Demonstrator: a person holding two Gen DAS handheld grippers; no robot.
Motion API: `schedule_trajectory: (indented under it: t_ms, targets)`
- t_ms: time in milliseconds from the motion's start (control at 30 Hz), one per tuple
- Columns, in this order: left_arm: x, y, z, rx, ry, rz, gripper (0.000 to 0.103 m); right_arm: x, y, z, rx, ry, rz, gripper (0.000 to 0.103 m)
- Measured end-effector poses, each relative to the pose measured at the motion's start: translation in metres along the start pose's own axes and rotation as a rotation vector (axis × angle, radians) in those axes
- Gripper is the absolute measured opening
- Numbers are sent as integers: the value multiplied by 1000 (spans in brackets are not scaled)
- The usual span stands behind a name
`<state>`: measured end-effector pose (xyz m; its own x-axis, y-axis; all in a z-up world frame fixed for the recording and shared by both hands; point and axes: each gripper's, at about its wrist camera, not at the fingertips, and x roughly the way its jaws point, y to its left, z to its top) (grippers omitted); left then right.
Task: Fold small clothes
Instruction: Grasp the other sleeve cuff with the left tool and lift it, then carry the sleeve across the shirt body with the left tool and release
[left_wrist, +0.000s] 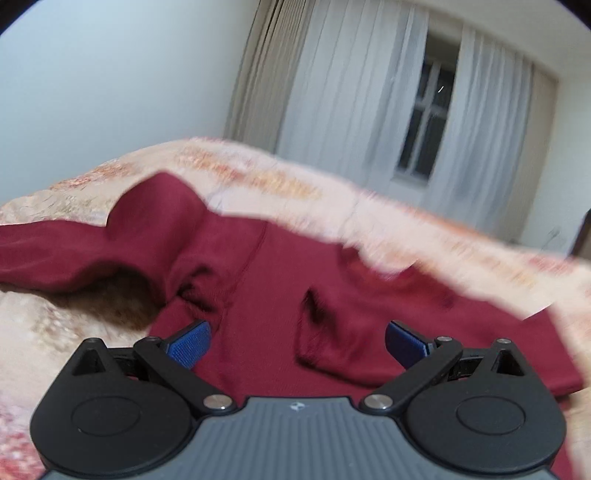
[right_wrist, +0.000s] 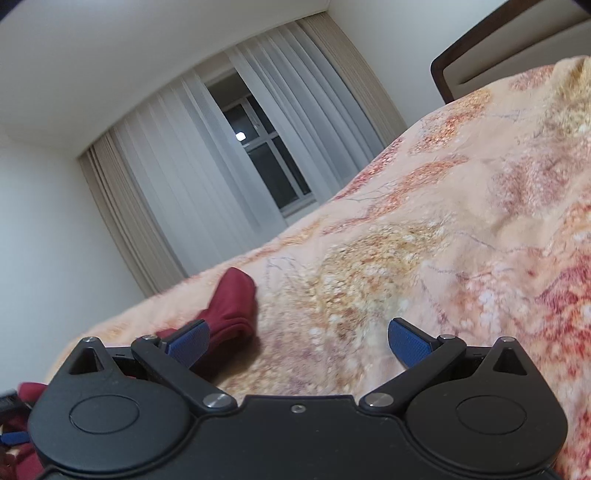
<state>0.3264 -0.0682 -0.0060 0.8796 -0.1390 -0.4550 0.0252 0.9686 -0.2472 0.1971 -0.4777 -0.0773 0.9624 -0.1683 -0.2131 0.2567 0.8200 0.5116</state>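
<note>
Left wrist view: the left gripper (left_wrist: 297, 341) hangs with its blue-padded fingers spread wide over a rumpled maroon knit garment (left_wrist: 266, 280), which lies across the peach floral bedspread (left_wrist: 424, 229); a white-curtained window (left_wrist: 424, 122) sits at one o'clock.

Right wrist view: the right gripper (right_wrist: 299, 341) is likewise spread and pinches nothing, above the bedspread (right_wrist: 461, 221). A sleeve of the garment (right_wrist: 232, 306) lies at nine o'clock, beside its left finger.

Legible text, labels, numbers, signs: none for you to log in either wrist view. Sole marking: a small white emblem, no letters you can make out, on the ribbed grey housing of your left gripper (left_wrist: 297, 341), centred near its front edge.
</note>
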Motion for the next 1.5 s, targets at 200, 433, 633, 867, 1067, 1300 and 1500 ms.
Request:
schedule_trajectory:
  t_ms: [200,433,633,867,1067,1300,1500]
  targets:
    - [-45,64,30,-22,-2,58,103,-13,-3,2,37,-29,47,103]
    - [-56,208,40,-304,30,254,103,-19,6,2,-8,-50,117,103]
    - [-60,275,35,-554,-33,242,102,-19,40,-6,-200,-6,214,103]
    - [-43,286,43,-669,-77,393,49,-18,29,-6,-134,15,195,103]
    - [-31,291,47,-663,-123,428,4,-12,26,-6,-101,36,200,103]
    - [-52,253,112,-413,-304,426,3,-12,23,-5,-85,32,213,103]
    - [-64,190,185,-207,-449,346,3,-13,24,-5,-95,22,225,103]
